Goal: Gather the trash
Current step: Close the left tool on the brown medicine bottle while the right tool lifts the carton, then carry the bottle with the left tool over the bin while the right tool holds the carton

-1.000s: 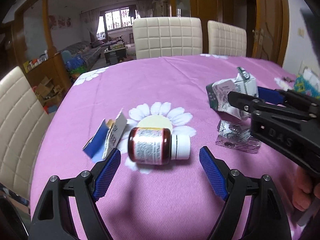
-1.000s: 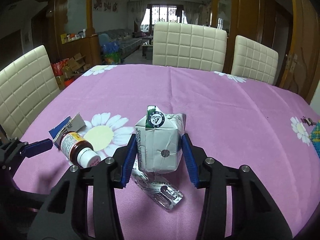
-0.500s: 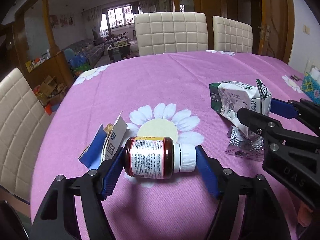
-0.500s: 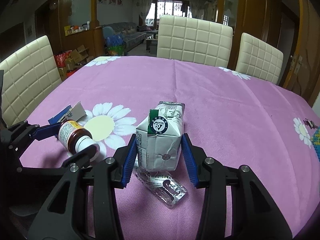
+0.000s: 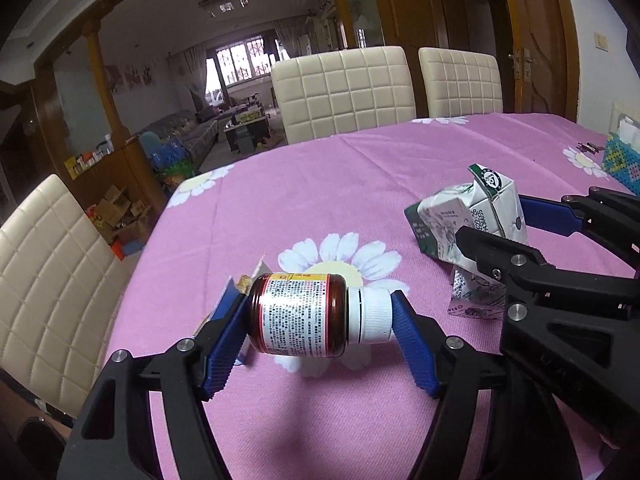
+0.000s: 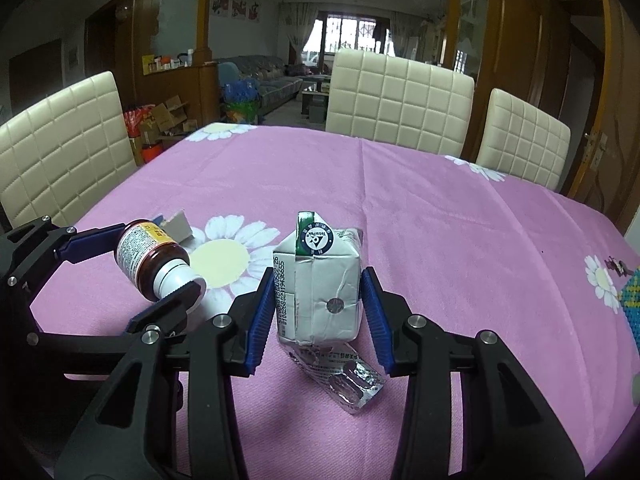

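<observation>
Left wrist view shows your left tongs [image 5: 320,322] clamped end to end on the pill bottle [image 5: 304,314], its long axis crosswise. Your right tongs [image 6: 318,312] grip the milk carton [image 6: 316,292] above the bench [image 6: 440,208], blister pack [image 6: 344,376] beneath.

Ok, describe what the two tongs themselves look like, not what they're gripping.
Both tongs match: the left tongs and right tongs have matte black plastic arms with silver screw heads and ribbed blue pads lining the fingers. No cables or sleeves show.
</observation>
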Motion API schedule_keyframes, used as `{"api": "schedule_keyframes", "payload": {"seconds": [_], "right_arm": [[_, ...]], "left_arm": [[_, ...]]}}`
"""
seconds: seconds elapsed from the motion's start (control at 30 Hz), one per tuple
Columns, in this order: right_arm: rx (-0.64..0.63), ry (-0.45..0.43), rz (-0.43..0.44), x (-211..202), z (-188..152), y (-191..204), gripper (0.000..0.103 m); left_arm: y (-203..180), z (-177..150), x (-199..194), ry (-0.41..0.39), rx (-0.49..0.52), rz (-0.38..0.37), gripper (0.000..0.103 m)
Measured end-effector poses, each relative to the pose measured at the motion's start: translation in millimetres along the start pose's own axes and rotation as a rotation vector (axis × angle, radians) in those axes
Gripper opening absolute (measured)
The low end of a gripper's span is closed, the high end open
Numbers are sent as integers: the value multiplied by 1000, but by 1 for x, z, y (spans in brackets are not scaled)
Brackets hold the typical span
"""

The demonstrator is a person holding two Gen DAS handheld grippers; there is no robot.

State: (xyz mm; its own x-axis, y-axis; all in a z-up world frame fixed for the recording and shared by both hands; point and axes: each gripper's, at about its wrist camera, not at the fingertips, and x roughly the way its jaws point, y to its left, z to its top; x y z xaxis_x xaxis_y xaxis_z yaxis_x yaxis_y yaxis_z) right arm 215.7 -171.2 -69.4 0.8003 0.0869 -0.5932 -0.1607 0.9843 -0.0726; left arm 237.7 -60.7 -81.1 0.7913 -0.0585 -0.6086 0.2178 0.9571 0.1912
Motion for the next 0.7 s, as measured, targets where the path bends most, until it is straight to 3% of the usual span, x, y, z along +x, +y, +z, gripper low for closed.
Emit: {"api": "schedule_keyframes", "payload": {"seconds": [0.4,0.7], "right_arm": [[-58,-91,75,-34,0,27,43],[-169,-115,172,-51,-11,70,44]], "left_arm": [[35,-12,-40,-59,-30,76,68],[69,-37,-67,-70,-72,158,68]]}}
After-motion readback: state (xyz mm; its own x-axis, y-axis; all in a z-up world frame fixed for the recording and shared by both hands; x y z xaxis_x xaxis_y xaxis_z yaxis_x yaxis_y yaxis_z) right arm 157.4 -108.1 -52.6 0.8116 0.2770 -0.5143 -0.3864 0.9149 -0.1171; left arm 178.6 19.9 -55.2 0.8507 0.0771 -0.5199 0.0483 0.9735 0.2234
